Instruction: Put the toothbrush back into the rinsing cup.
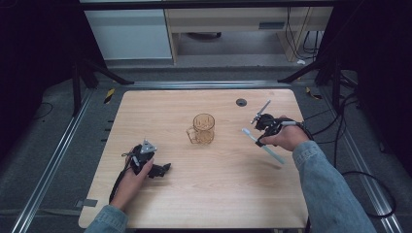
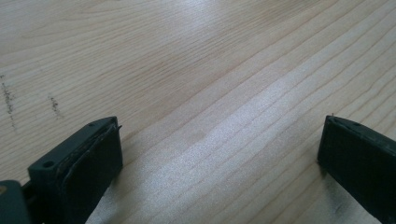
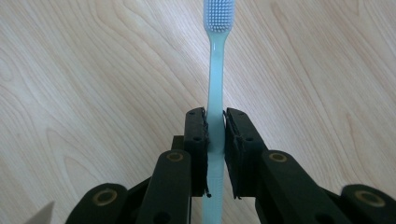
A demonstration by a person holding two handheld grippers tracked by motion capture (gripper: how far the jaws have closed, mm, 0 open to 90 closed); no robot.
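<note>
A pale blue toothbrush [image 3: 215, 70] is clamped by its handle in my right gripper [image 3: 215, 122], bristle head pointing away from the jaws over bare wood. In the high view the right gripper [image 1: 261, 137] is held above the table's right side, and the toothbrush [image 1: 265, 146] slants with its head toward the clear amber mug [image 1: 202, 129] at the table's middle. My left gripper [image 1: 163, 169] rests low at the front left of the table. Its jaws stand wide apart, the left gripper [image 2: 219, 140] having nothing between them but wood grain.
The light wooden table [image 1: 204, 194] has a round dark cable hole [image 1: 241, 102] near its back right. Cables [image 1: 350, 145] trail over the floor to the right of the table. Dark stand legs [image 1: 97, 73] flank the far corners.
</note>
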